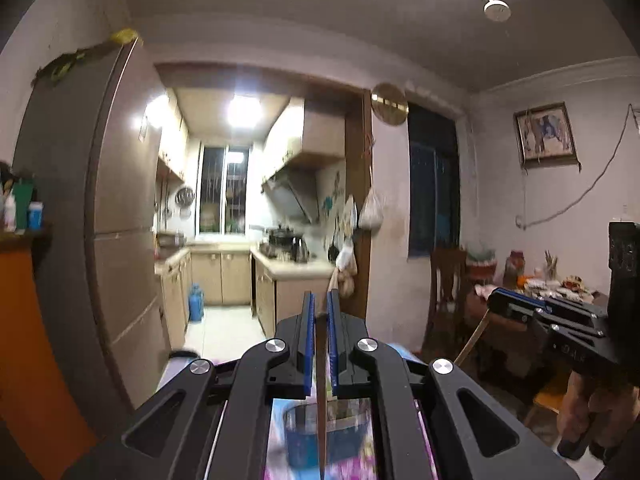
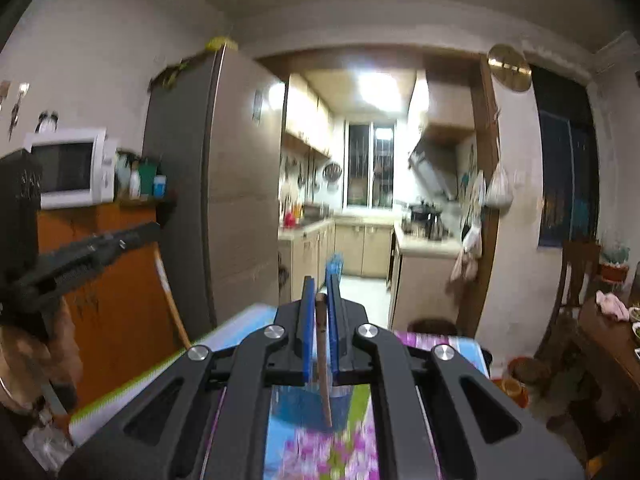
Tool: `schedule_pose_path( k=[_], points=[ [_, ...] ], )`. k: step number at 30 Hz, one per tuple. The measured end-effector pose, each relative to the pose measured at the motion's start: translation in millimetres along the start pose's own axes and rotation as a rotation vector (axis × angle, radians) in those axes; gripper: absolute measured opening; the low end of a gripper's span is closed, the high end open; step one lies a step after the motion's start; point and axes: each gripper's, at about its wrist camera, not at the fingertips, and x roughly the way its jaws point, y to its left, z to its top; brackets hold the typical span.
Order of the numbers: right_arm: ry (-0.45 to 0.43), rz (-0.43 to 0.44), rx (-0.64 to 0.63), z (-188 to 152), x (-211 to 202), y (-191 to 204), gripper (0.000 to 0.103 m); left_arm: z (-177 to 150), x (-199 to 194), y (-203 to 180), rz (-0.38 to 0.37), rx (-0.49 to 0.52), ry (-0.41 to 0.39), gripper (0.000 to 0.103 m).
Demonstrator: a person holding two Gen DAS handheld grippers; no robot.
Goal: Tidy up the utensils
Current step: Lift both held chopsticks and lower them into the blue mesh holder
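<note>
left claw: the left gripper (image 1: pixel 321 304) is pinched narrow on a thin brown wooden chopstick (image 1: pixel 321 400), which hangs down between the blue pads (image 1: pixel 308 340).
left stick: its lower end sits over the mouth of a clear blue-tinted glass cup (image 1: pixel 326 432) standing on the floral-print table cover (image 1: pixel 352 468), near the table's near edge.
right claw: the right gripper (image 2: pixel 319 292) is clamped narrow on a second thin brown wooden stick (image 2: pixel 323 372), tilted slightly, tip low over the same kind of cup (image 2: pixel 308 408).
step in hand: by my reading, dropping both sticks into the cup.
doing it well: bring each tip inside the rim before letting go; lower one at a time so the sticks do not knock; ease the pads apart gently so the cup is not tipped.
left view only: the right claw off to the side (image 1: pixel 520 308) with its stick slanting down, a cluttered dark side table (image 1: pixel 500 308).
right view only: a white microwave (image 2: pixel 68 168) on an orange cabinet (image 2: pixel 116 280), and the table cover's far edge.
</note>
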Motion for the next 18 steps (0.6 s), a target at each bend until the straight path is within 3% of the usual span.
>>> schedule_pose_path(
  k=[4,7,11,18],
  points=[
    [-0.021,-0.009,0.013,7,34,-11,0.005,15,43,-4,0.025,0.02,-0.07,0.008],
    [-0.012,-0.016,0.04,0,62,-22,0.005,10,76,-1,0.016,-0.001,-0.074,0.008],
    [0.029,-0.014,0.081,-23,95,-31,0.005,-13,110,6,0.023,-0.025,-0.059,0.008],
    [0.135,-0.013,0.087,-78,137,-23,0.005,-84,148,14,0.032,-0.028,0.017,0.007]
  ],
)
